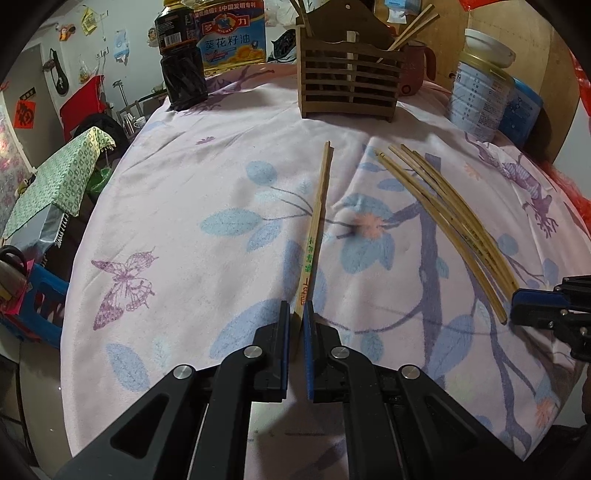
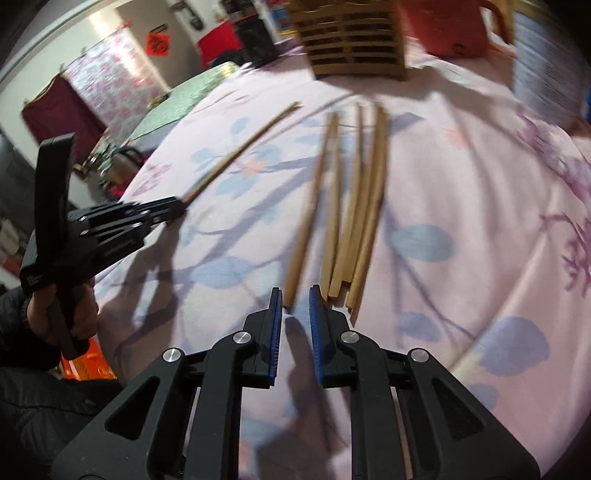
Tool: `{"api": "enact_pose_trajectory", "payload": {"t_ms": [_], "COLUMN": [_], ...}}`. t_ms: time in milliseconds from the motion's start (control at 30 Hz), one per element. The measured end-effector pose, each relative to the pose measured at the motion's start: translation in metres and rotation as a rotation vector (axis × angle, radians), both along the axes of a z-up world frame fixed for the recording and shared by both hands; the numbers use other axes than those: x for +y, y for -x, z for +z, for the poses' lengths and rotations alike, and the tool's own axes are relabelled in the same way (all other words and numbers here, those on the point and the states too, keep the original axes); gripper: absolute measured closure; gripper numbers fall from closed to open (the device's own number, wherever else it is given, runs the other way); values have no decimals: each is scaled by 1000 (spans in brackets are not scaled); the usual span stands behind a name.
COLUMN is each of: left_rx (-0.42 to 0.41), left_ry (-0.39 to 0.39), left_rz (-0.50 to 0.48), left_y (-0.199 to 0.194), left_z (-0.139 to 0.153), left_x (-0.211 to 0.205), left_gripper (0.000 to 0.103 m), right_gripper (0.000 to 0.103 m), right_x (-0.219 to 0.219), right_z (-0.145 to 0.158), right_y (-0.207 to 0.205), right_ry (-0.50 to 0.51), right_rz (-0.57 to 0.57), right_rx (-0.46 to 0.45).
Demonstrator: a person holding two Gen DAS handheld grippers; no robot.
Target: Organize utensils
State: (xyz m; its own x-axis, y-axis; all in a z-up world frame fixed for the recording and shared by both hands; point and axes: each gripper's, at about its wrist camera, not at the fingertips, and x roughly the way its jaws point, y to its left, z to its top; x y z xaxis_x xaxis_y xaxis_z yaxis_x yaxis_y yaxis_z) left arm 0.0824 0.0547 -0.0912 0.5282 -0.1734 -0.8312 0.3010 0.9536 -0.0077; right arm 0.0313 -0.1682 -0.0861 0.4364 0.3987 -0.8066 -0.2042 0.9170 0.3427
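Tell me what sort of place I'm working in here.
Most likely a lived-in home, at a dining or kitchen table: a floral tablecloth, a slatted wooden chopstick holder, a sunflower oil container and a dark sauce bottle, with loose chopsticks laid out.

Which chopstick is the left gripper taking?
On the pink floral cloth, in front of the slatted wooden holder, one chopstick lies alone between the left gripper fingers. Unlike the bundle of chopsticks, it carries green and red lettering.
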Motion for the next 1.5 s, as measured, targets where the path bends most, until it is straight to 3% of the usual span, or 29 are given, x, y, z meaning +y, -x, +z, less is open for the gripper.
{"api": "enact_pose_trajectory", "payload": {"t_ms": [300,433,533,633,1067,1233,1400,1433,1467,1500], "left_rx": [-9,-8,-8,21,-190,-235,-234,-214,-192,-177], "left_ry": [-6,-13,-17,25,84,118,115,114,116,122], "left_rz": [8,8,8,-3,-48,-132,-194,-198,-193,-172], "left_y": [1,1,0,-2,-12,-21,-27,-28,-30,-30], "left_z": [0,0,0,4,121,163,170,164,156,145], "left_x": [-2,-3,-3,-2,2,2,4,6,9,12], "left_gripper": [95,95,95,97,97,97,97,94,74,61], "right_gripper": [84,84,94,96,96,97,97,97,97,97], "right_x": [25,28,34,32,-19,-21,-21,-21,-22,-22], "right_z": [7,-2,2,13,154,182,193,194,193,193], "right_y": [5,-2,3,6,3,5,17,18,18,17], "right_ry": [75,135,202,216,133,111,120,112,109,112], "right_rz": [84,56,66,67,-176,-271,-334,-336,-331,-321], "right_rx": [-48,-47,-92,-121,-391,-432,-468,-467,-466,-465]}}
